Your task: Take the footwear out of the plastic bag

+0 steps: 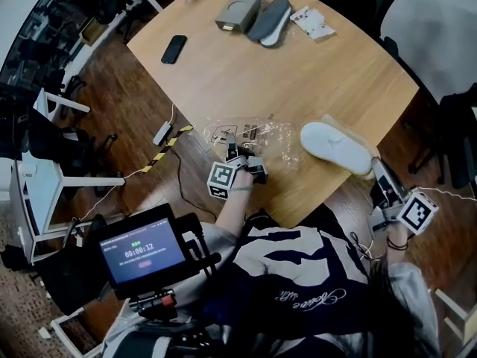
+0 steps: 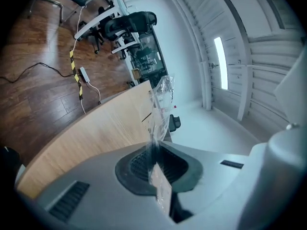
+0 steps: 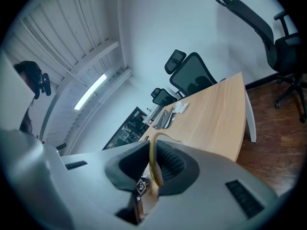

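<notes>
screen (image 1: 141,253): timer 00:00:12 | shirt (image 1: 298,271) script: unreadable | plastic bag (image 1: 257,136) print: too small

We are in an office: a broad wooden table (image 1: 246,73), black swivel chairs (image 3: 194,75), and white desks (image 1: 33,192) alongside.

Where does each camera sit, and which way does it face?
Head view: on the person's head, facing steeply down at the table; torso and forearms show.
Left gripper view: on the left gripper, along its shut jaws pinching the plastic bag.
Right gripper view: on the right gripper, along its jaws gripping the slipper.
All three share the table.
</notes>
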{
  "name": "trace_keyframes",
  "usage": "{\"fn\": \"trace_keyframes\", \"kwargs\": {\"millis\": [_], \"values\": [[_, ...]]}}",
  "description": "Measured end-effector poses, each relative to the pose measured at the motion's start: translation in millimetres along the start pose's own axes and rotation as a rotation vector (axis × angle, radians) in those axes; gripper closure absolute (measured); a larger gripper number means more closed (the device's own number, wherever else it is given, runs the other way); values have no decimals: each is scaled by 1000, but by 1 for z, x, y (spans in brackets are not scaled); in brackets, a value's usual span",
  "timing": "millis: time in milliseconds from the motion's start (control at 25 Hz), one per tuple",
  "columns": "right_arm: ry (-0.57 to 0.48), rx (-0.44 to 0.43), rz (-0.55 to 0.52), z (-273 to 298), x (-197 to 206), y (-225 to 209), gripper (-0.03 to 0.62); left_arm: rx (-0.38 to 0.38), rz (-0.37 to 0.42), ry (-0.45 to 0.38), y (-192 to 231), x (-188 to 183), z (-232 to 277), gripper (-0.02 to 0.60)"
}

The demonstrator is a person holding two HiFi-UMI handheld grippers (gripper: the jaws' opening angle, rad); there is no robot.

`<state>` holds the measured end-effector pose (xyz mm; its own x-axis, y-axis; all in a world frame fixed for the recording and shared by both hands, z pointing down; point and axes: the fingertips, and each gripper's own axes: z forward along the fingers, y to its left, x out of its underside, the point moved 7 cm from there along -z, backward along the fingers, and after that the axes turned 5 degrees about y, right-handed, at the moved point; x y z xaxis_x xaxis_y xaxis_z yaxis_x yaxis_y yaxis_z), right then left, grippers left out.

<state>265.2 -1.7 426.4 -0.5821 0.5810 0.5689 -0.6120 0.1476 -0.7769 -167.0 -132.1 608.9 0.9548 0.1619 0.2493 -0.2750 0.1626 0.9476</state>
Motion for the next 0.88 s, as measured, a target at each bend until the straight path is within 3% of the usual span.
{"fn": "trace_keyframes", "kwargs": {"millis": [560,760,880], "values": [[-155,-160,-108,62,-58,73,549,21,-47,56,-14,37,7,577],[-176,-270,-25,95,-53,97,549,43,-78,83,-19,49,9,577],[-140,-264,66,121,-27,88,549,54,-86,101,-20,56,8,577]]}}
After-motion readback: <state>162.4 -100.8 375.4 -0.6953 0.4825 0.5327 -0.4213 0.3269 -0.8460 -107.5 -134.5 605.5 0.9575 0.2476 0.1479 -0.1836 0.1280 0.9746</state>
